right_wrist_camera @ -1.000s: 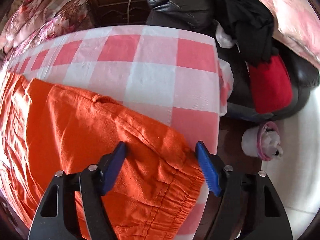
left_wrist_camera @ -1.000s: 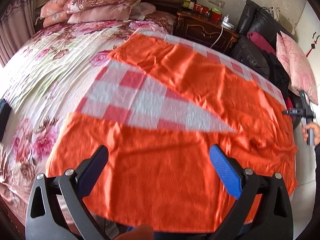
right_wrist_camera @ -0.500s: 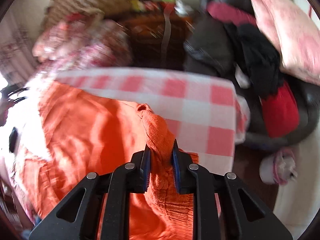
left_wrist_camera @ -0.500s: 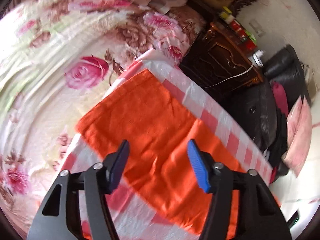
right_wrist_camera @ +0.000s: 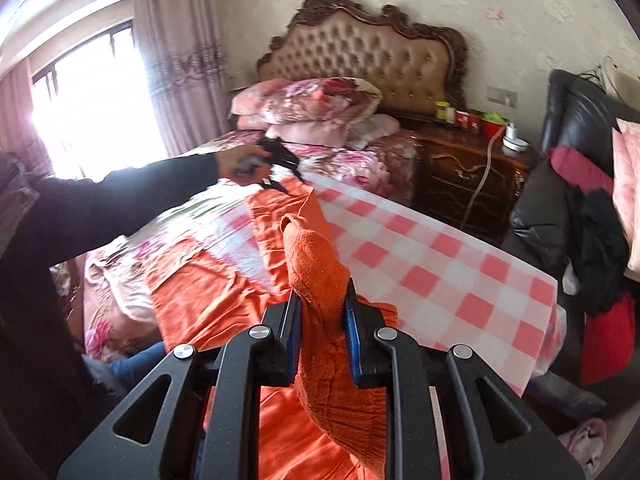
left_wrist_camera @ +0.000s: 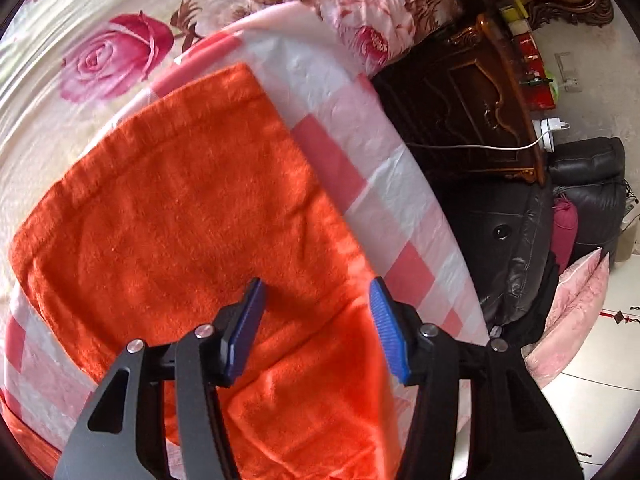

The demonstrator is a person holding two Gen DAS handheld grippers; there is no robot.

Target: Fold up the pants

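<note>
The bed (right_wrist_camera: 360, 160) carries a floral cover, stacked pillows (right_wrist_camera: 304, 104) at the headboard end, and a pink-and-white checked sheet (right_wrist_camera: 440, 264) spread along its near side, reaching the side edge next to the dark wooden nightstand (right_wrist_camera: 464, 172).

The orange pants (left_wrist_camera: 180, 208) lie on the checked sheet. In the left wrist view a leg end with its hem lies flat near the far corner of the sheet, close to the floral cover. In the right wrist view the fabric runs from the near edge of the bed toward the far corner, and one bunched part is lifted above the sheet.

A person's dark sleeve (right_wrist_camera: 120, 204) reaches across the bed toward the far end of the pants.

Right claw (right_wrist_camera: 320, 320): pressed together on the bunched, elasticated part of the pants, which stands up between the blue pads.

Left claw (left_wrist_camera: 316, 320): spread partway, over the pants leg; the fabric lies flat below the fingers, and no fabric is pinched between the pads.
</note>
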